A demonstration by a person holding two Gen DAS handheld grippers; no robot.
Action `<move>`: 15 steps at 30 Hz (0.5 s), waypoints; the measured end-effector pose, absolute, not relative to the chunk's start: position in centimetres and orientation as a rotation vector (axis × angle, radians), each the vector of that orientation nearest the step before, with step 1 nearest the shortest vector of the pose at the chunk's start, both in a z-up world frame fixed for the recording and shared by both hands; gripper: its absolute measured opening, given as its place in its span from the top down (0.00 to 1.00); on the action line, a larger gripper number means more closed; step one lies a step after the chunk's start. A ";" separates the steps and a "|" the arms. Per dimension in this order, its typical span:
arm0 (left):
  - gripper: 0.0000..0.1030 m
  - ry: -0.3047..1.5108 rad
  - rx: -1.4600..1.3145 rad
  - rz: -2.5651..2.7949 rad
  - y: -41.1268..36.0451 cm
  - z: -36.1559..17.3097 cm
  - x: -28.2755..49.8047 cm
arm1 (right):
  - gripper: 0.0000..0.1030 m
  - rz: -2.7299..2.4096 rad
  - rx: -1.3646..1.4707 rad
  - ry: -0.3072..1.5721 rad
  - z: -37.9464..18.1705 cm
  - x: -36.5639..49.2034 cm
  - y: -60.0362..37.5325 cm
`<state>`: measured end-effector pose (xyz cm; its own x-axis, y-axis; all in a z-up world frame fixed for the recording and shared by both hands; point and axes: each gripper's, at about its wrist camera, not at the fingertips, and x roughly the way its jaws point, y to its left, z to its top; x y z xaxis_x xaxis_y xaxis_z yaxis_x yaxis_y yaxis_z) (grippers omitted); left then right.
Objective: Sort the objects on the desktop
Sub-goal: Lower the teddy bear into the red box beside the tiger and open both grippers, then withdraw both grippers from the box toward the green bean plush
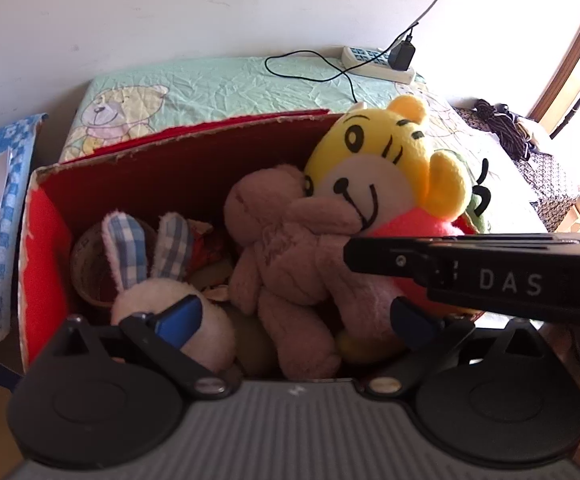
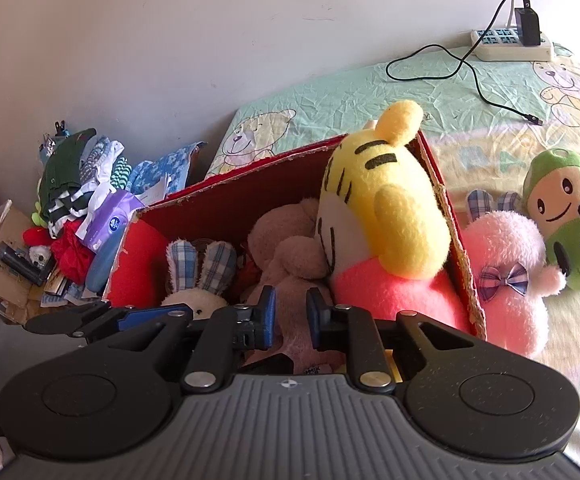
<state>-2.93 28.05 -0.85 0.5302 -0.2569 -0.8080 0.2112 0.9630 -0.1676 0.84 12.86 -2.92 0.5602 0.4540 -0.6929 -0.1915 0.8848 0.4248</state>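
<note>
A red cardboard box point(image 1: 193, 136) point(image 2: 249, 176) stands on the bed, filled with plush toys. Inside are a brown teddy bear point(image 1: 290, 248) point(image 2: 294, 240), a yellow tiger point(image 1: 378, 168) point(image 2: 386, 208) leaning at the right wall, and a white rabbit point(image 1: 161, 280) point(image 2: 197, 276) with plaid ears. My left gripper point(image 1: 296, 318) hangs open over the box, its blue pads wide on either side of the bear. My right gripper point(image 2: 292, 316) reaches in from the right, jaws nearly together with the bear's plush between them.
On the bed right of the box lie a pink rabbit point(image 2: 506, 264) and a green plush point(image 2: 562, 216). A power strip point(image 2: 510, 44) with a black cable sits near the wall. Clothes and clutter point(image 2: 77, 208) pile up left of the bed. A tape roll point(image 1: 89, 264) lies in the box.
</note>
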 end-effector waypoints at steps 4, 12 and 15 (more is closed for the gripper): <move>0.02 0.962 -0.030 -0.255 27.7 -0.5 -3.4 | 0.81 0.391 0.322 0.884 -2.5 0.2 12.5; 0.02 0.948 -0.006 -0.190 26.9 0.1 -4.1 | 0.79 0.417 0.347 0.861 -2.1 -0.7 11.3; 0.02 0.938 -0.011 -0.158 26.4 0.5 -4.5 | 0.79 0.448 0.340 0.866 -1.9 -0.7 10.9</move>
<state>-4.54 26.37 0.55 0.5804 -0.1401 -0.8021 0.1307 0.9883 -0.0781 -0.75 10.89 -1.92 0.5653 0.5071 -0.6506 -0.2376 0.8554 0.4603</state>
